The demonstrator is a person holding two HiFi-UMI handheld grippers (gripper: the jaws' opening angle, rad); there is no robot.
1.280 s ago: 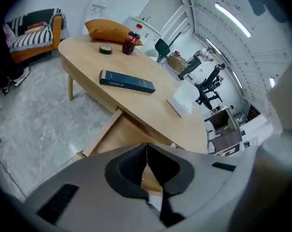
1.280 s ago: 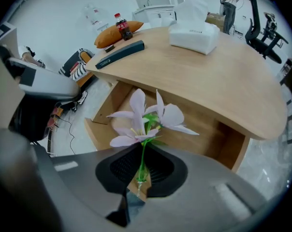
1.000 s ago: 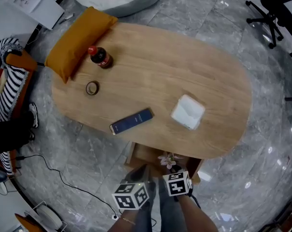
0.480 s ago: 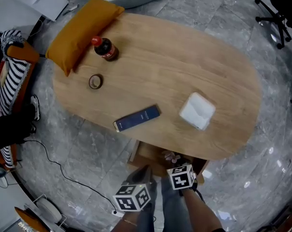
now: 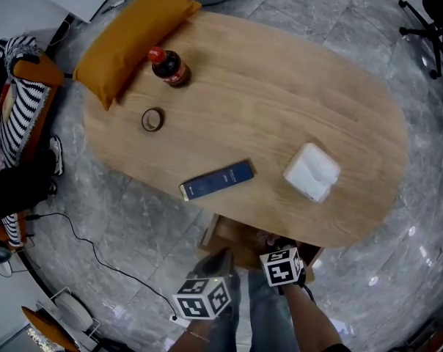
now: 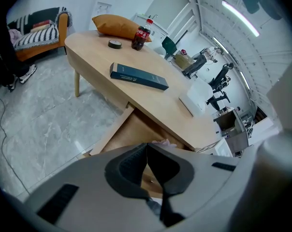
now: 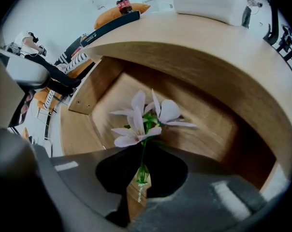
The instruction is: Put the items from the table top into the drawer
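Over the open drawer, the right hand-held gripper clamped the pink flower by its stem. The left hand-held gripper was closed, empty.

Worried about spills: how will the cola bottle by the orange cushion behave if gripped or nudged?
The cola bottle stands upright, tall over a narrow base, so a high nudge would probably tip it. It looks dark with liquid, so likely heavy for its size. Round, it may roll if laid down.
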